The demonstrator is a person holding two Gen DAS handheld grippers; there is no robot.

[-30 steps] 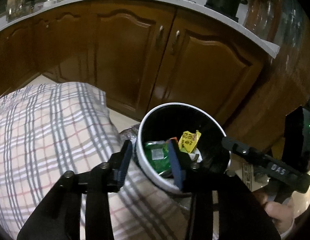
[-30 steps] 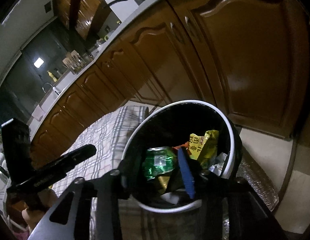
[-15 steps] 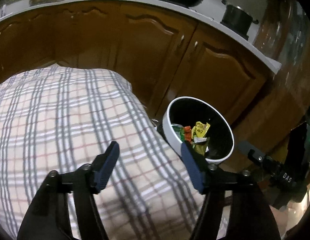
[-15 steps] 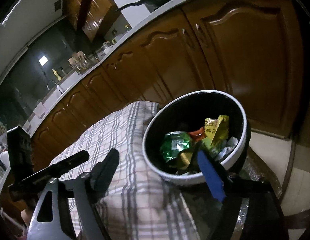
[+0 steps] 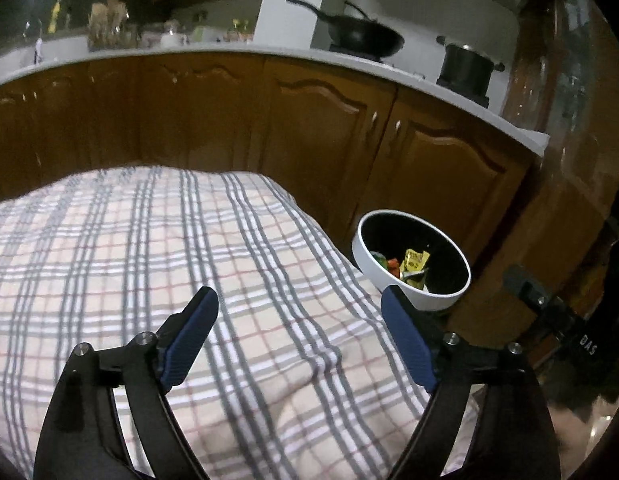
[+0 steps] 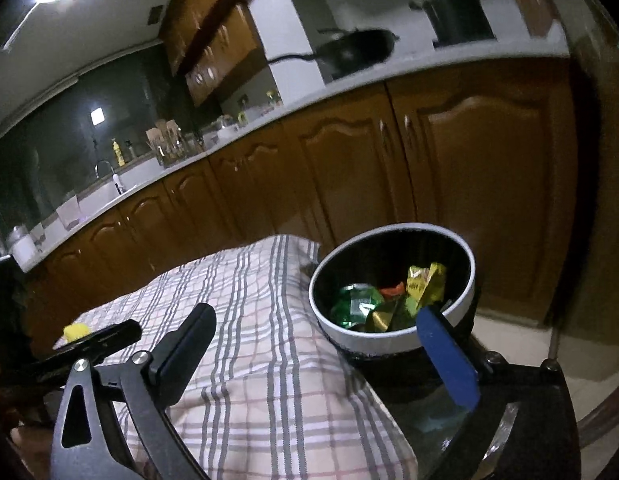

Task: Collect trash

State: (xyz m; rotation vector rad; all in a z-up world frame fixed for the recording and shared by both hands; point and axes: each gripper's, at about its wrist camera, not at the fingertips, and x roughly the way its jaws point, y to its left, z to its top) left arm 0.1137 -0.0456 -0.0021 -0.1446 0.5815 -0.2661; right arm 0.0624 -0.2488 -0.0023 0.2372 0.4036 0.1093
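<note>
Two views agree: from the left, the left gripper [image 5: 297, 330] has just spread empty over the checked cloth [image 5: 157, 248], back from the bin [image 5: 411, 266], while the right gripper [image 6: 309, 344] likewise opened, wrappers [image 6: 385, 300] dropped inside.

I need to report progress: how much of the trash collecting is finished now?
Done: wrappers lie in the bin. In hand: nothing; the left gripper and right gripper, jaws just opened, are empty. Left: a yellow piece on the plaid cloth.
</note>
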